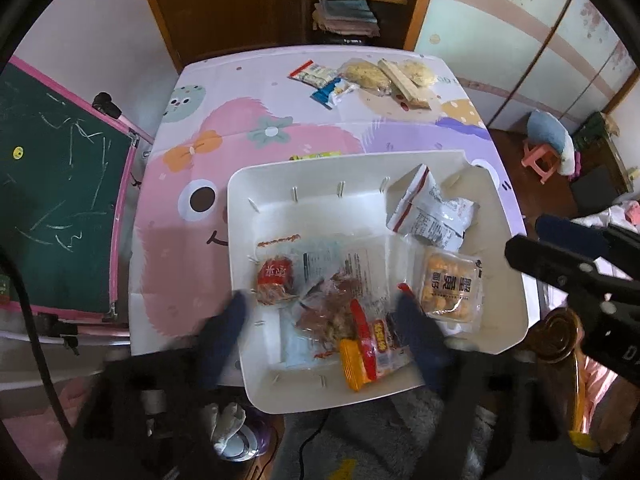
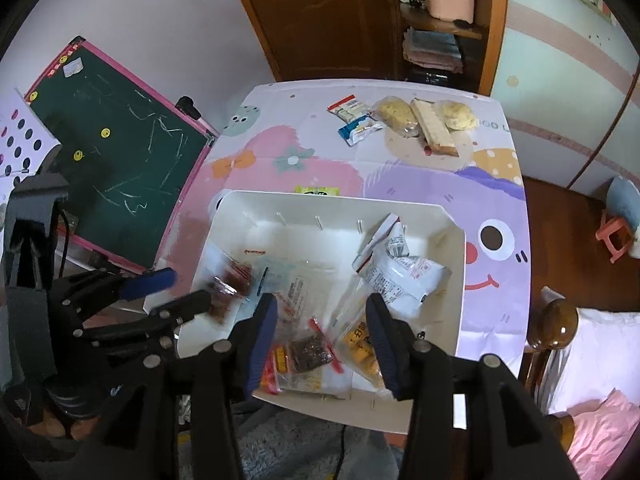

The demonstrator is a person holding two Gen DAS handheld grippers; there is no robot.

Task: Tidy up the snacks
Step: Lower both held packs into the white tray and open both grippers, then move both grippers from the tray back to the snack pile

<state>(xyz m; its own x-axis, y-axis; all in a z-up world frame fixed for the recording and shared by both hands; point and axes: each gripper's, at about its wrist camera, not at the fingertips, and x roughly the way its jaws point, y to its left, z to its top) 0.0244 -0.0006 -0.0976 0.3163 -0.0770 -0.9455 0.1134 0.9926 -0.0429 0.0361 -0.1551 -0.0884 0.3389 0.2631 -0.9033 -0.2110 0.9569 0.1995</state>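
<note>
five loose snacks [image 1: 372,78] lie at the upper centre of the left wrist view, on the table [image 1: 256,120] beyond the white tray [image 1: 320,184]; the left gripper [image 1: 320,332] hangs spread wide over tray packets, gripping none. in the right wrist view, a chalkboard [image 2: 116,164] stands upper left; the right gripper [image 2: 322,344] is parted over a red-edged packet [image 2: 310,354], pads clear.

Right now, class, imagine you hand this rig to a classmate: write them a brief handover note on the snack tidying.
Left gripper: open above the near end of the white tray, holding nothing.
Right gripper: partly open over the same end, jaws either side of the red-edged dark snack bag; I cannot tell whether it grips.
In the tray: the white packets, the yellow biscuit pack and a heap of clear and red bags.
Left: the group of snacks at the far table edge and a green packet behind the tray.
</note>
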